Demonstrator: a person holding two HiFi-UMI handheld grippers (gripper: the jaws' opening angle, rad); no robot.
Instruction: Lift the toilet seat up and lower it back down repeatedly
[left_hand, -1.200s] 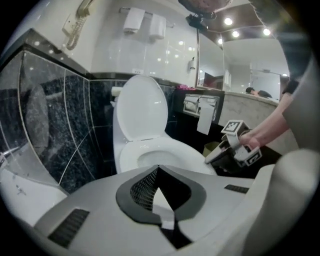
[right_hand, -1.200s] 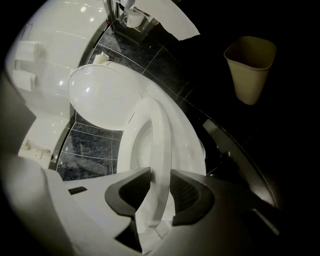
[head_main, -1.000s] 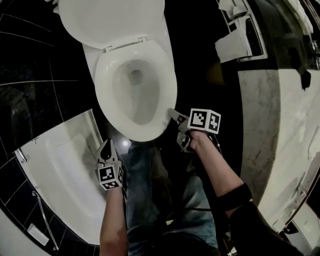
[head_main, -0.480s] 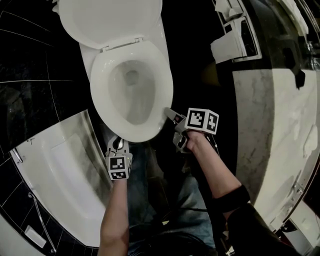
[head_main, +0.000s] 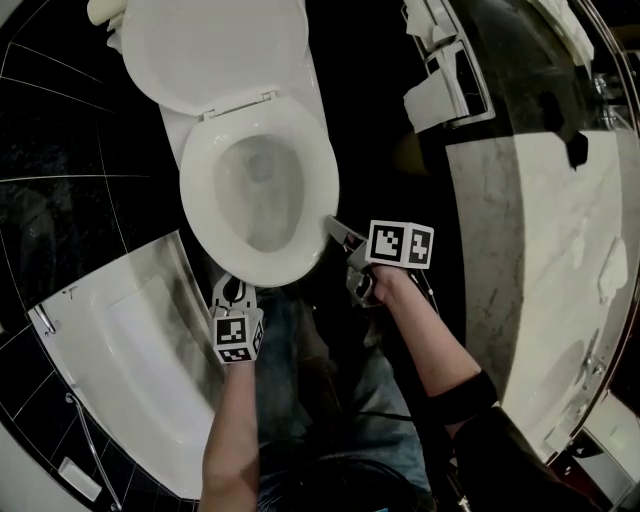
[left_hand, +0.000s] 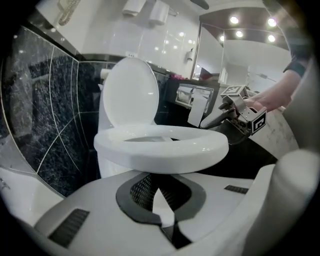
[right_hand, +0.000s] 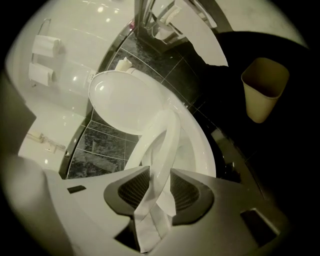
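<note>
Head view: right gripper at the near-right rim of the toilet seat; left gripper just near of the bowl.

Left gripper view: jaws slightly apart, empty.

Right gripper view: jaws, just eased wider, pinch the rim between 2 pads, and the seat tilts off the bowl.

Probably the lifting step; next, swing it toward the lid.

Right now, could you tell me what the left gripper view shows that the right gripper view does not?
Only the left gripper view: the right gripper seen from outside, by the seat, and ceiling lights. Only the right gripper view: a bin, paper rolls, and the seat's rim between that gripper's jaws, which have just been opening. Both: the seat and the raised lid.
</note>
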